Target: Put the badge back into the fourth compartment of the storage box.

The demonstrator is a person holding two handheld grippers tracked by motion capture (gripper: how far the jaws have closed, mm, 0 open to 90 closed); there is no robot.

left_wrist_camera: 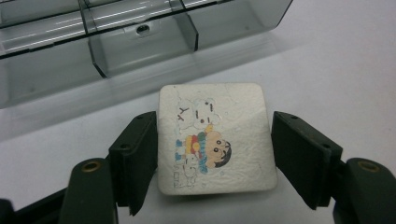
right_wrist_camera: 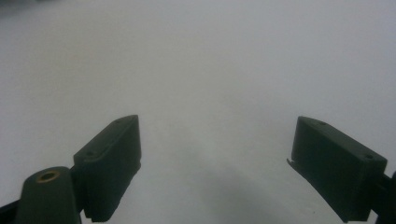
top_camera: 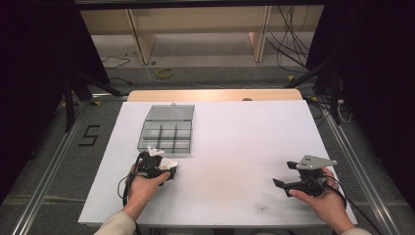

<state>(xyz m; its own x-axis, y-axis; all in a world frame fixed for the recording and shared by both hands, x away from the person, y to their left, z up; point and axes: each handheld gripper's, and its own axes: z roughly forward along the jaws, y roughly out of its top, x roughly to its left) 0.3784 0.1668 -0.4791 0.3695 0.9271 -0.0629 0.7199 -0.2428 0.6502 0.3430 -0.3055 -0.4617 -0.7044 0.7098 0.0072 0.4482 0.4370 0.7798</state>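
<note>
A white square pad (left_wrist_camera: 215,137) printed with a cartoon child and a bear sits between the jaws of my left gripper (left_wrist_camera: 214,158); both jaws press its left and right edges just above the white table (left_wrist_camera: 336,70). In the high view my left gripper (top_camera: 155,155) is held at the near edge of a clear smoky compartment box (top_camera: 166,132), which also shows close ahead as the compartment box (left_wrist_camera: 140,42), lid open. My right gripper (top_camera: 281,185) rests low at the table's right side, and the right gripper (right_wrist_camera: 217,163) stands wide open over bare table.
The box's lid (top_camera: 170,112) lies folded back toward the far side. A wooden board (top_camera: 215,94) borders the table's far edge. Cables lie on the floor beyond, and metal rails (top_camera: 49,161) run along both sides.
</note>
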